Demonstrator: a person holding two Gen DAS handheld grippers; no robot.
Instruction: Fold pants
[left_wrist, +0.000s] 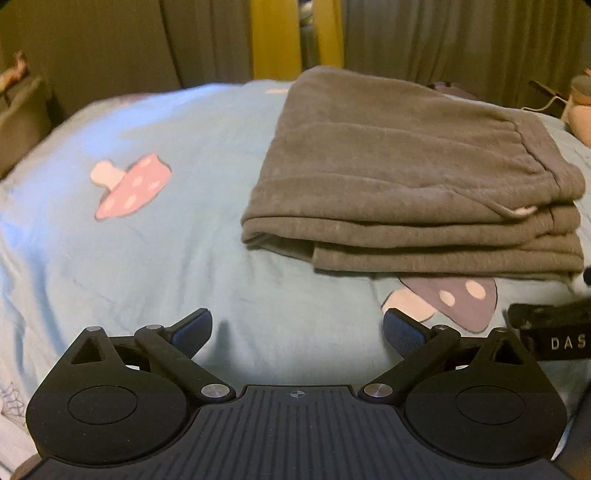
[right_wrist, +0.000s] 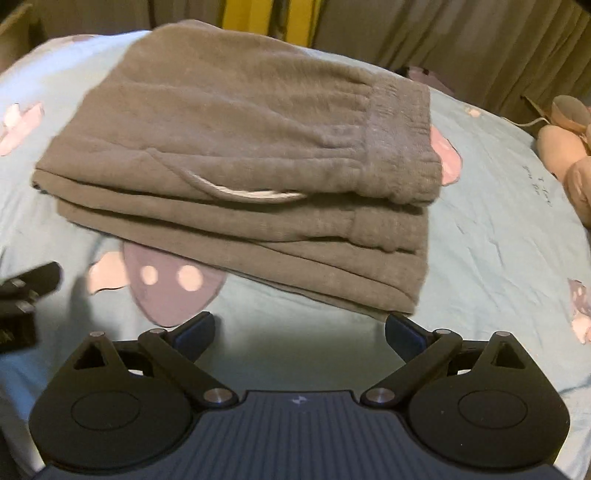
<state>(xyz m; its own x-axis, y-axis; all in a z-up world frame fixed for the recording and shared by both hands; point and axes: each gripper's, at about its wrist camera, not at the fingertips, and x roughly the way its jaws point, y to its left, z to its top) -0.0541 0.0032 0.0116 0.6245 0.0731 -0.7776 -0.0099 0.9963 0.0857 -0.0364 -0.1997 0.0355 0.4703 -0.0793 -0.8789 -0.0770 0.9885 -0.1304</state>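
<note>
The grey pants (left_wrist: 406, 177) lie folded in a thick stack on the light blue bedsheet (left_wrist: 166, 240), waistband to the right, a white drawstring showing at the near edge. They also show in the right wrist view (right_wrist: 240, 166). My left gripper (left_wrist: 297, 328) is open and empty, held over the sheet in front of and left of the stack. My right gripper (right_wrist: 299, 328) is open and empty, just in front of the stack's near right corner. Each gripper shows at the edge of the other's view.
The sheet has pink and purple mushroom prints (left_wrist: 129, 184) (right_wrist: 170, 288). Pink plush toys (right_wrist: 569, 158) lie at the bed's right edge. Curtains (left_wrist: 461, 37) and a yellow strip (left_wrist: 273, 37) hang behind the bed. A box (left_wrist: 22, 107) stands at the far left.
</note>
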